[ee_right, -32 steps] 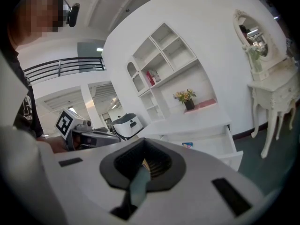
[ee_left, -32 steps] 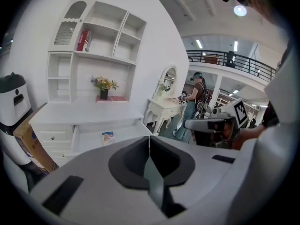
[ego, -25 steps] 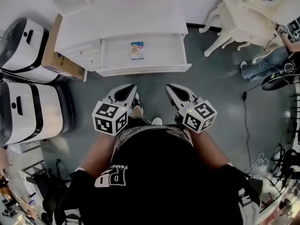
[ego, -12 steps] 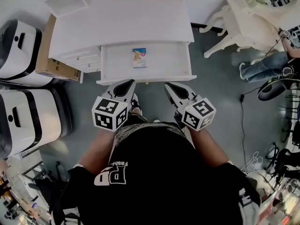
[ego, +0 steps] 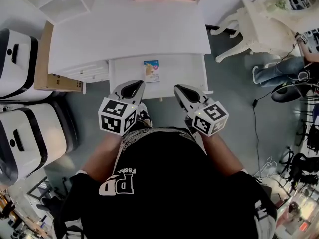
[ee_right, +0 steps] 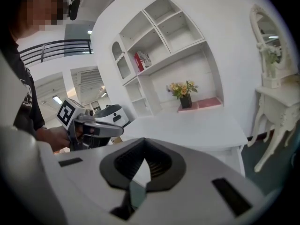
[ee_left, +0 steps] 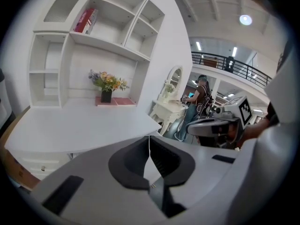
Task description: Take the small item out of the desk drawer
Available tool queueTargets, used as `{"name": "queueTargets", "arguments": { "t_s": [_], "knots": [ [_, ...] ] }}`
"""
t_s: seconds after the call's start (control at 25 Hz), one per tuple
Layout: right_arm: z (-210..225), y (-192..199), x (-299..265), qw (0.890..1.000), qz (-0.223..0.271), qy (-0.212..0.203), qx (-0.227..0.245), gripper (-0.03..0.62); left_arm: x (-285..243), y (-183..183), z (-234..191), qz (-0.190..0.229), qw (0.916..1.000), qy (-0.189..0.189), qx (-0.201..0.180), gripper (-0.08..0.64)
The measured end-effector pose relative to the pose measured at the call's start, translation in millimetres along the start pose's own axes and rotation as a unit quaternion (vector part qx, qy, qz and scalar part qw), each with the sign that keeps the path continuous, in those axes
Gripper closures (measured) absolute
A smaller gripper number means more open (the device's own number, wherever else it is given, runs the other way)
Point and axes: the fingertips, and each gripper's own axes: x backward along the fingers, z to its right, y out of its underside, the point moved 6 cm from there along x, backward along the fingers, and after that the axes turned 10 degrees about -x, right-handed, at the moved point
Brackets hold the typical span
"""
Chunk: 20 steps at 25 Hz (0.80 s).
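The white desk (ego: 129, 34) fills the top of the head view, with its drawer (ego: 184, 73) pulled open below the desktop. A small blue and yellow packet (ego: 151, 70) lies flat in the drawer, left of its middle. My left gripper (ego: 134, 85) is shut and empty, its tip over the drawer's front edge, just below and left of the packet. My right gripper (ego: 179, 87) is also shut and empty, at the drawer front to the packet's right. In the left gripper view the left gripper (ee_left: 149, 142) has its jaws together. In the right gripper view the right gripper (ee_right: 144, 140) has its tips touching too.
Two white machines (ego: 20, 54) (ego: 30, 133) and a cardboard box (ego: 47, 59) stand left of the desk. An ornate white dressing table (ego: 269, 19) and a seated person (ego: 279, 68) are at the right. A flower vase (ee_left: 107, 90) stands on the desk under a shelf unit (ee_left: 70, 36).
Both grippers have moved forward to the drawer, from above the grey floor to its front edge. The desk and drawer have drawn closer in the head view. The jaws stayed shut.
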Motion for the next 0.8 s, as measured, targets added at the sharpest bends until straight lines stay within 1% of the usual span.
{"name": "queueTargets", "arguments": {
  "t_s": [0.24,0.48,0.56,0.72,0.8],
  "knots": [
    [3,-17,-29,1.000,-0.001,0.020,-0.004,0.583,-13,-8,-35,-0.006,0.9998,0.017,0.000,0.543],
    [9,-30,-56,0.999,-0.006,0.033,-0.005,0.583,-27,-13,-64,-0.009,0.9996,0.026,-0.002,0.543],
    [12,-32,-64,0.999,-0.011,0.037,-0.005,0.583,-33,-9,-71,-0.019,0.9994,0.029,-0.006,0.543],
    [26,-25,-78,0.998,-0.031,0.055,-0.010,0.583,-51,10,-80,-0.058,0.9975,0.037,-0.015,0.543],
    [33,-22,-81,0.997,-0.035,0.061,-0.015,0.583,-59,17,-81,-0.070,0.9967,0.038,-0.016,0.543]
  ]
}}
